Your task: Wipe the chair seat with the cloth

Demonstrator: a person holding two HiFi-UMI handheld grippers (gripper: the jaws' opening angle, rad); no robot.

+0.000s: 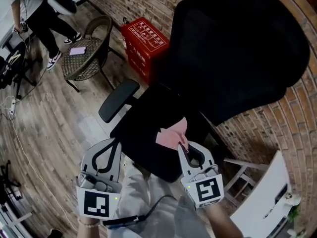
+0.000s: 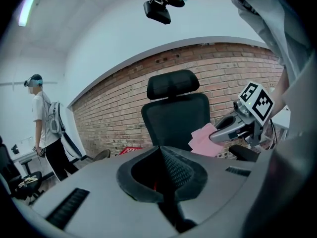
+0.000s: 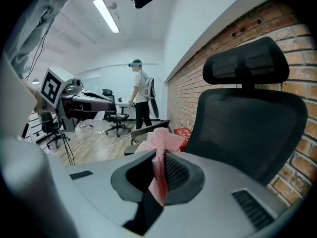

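A black office chair fills the head view, its seat (image 1: 143,133) just ahead of both grippers and its backrest (image 1: 237,58) at the upper right. My right gripper (image 1: 184,145) is shut on a pink cloth (image 1: 171,134) that hangs over the seat's near right part. In the right gripper view the cloth (image 3: 159,150) is pinched between the jaws, with the backrest (image 3: 247,118) beyond. My left gripper (image 1: 117,142) hovers at the seat's near left edge, shut and empty. The left gripper view shows the chair (image 2: 178,115), the cloth (image 2: 204,140) and the right gripper (image 2: 233,128).
The chair's left armrest (image 1: 119,99) juts toward the wood floor. A red box (image 1: 143,38) stands by the brick wall (image 1: 292,118), next to a wicker chair (image 1: 86,56) holding a phone (image 1: 78,50). A person (image 1: 47,9) stands far left. White furniture (image 1: 262,197) sits lower right.
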